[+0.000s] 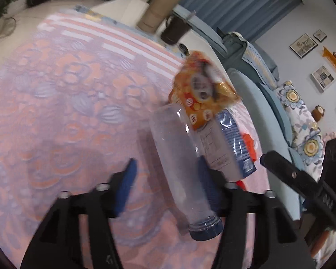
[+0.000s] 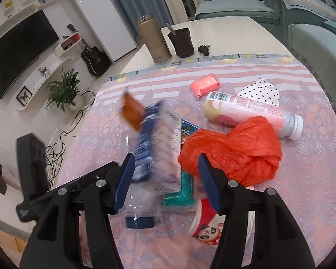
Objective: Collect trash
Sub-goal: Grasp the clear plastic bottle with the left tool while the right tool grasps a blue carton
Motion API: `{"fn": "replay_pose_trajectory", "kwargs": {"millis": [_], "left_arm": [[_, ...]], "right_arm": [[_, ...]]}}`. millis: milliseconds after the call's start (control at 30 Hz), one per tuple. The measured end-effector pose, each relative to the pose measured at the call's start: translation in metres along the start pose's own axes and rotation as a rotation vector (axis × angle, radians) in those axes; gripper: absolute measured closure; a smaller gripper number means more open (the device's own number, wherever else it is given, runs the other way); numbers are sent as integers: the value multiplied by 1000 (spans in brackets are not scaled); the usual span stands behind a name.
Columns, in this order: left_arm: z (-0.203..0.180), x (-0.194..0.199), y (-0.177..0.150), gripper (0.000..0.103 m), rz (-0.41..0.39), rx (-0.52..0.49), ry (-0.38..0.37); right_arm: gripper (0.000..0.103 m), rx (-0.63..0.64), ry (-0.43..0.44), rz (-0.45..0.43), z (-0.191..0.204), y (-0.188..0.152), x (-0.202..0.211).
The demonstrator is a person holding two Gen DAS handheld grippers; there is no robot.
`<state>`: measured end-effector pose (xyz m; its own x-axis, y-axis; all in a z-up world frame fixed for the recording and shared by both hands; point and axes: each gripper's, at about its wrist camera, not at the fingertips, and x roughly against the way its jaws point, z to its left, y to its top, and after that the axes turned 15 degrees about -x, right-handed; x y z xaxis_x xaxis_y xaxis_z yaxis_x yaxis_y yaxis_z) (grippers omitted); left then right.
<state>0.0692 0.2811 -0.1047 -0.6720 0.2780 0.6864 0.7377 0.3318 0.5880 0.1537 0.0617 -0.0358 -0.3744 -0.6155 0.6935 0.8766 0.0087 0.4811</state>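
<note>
In the left wrist view my left gripper [image 1: 166, 168] is open above the pink patterned tablecloth [image 1: 67, 103]. A clear plastic bottle with a blue label and blue cap [image 1: 186, 157] lies blurred by the right finger, with an orange snack bag [image 1: 203, 89] beyond it. In the right wrist view my right gripper [image 2: 166, 163] is open over the trash pile. The same clear bottle [image 2: 154, 139] lies blurred between its fingers. A crumpled orange plastic bag [image 2: 235, 148], a teal piece [image 2: 181, 195], a red panda wrapper [image 2: 208, 226], a pink bottle [image 2: 250, 112] and a pink packet [image 2: 205, 84] lie around.
A tan canister [image 2: 155, 42], a dark cup [image 2: 182, 42] and a key fob [image 2: 203, 49] stand on the white table's far part. A polka-dot cloth [image 2: 262, 92] lies behind the pink bottle. Blue sofas [image 1: 257, 103] flank the table. The other gripper's black body [image 1: 302, 183] shows at the right.
</note>
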Motion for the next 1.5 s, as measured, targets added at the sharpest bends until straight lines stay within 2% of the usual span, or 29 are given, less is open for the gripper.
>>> {"fn": "replay_pose_trajectory", "kwargs": {"millis": [200,333,433,500,600,667,800,833,967,1033,1100,1133,1233,1367,1500], "left_arm": [[-18,-14,2,43,14,-17,-18],[-33,-32,4,43,52,-38,-34],[-40,-49,4,39,76,-40,11],[-39,-51,3,40,60,-31,8],[-33,-40,-2,48,37,-18,-2],[-29,-26,-5,50,18,-26,40],[-5,9,-13,50,-31,28,63],[0,16,-15,50,-41,34,75],[15,37,-21,50,-74,53,95],[18,41,-23,50,-77,53,96],[14,43,-24,50,-81,38,96],[11,43,-24,50,-84,31,92],[4,46,-24,50,-97,16,72],[-13,54,-17,50,-125,-22,49],[-41,67,-7,50,-164,-74,22]], "right_arm": [[48,-48,12,-45,-16,3,11],[48,-97,24,-61,-30,10,17],[48,-95,27,-59,-32,10,17],[48,-83,25,-61,-30,10,18],[48,-43,-10,-68,-21,12,15],[48,-8,-33,-47,-12,11,8],[47,77,-80,28,9,6,-23],[43,95,-99,40,14,4,-29],[41,173,-206,41,32,-3,-53],[44,186,-246,41,33,-4,-60],[54,186,-263,44,30,-4,-62],[68,182,-261,48,28,-3,-61],[68,162,-230,53,24,-1,-55],[69,121,-123,29,21,4,-24],[69,109,-58,-48,20,9,21]]}}
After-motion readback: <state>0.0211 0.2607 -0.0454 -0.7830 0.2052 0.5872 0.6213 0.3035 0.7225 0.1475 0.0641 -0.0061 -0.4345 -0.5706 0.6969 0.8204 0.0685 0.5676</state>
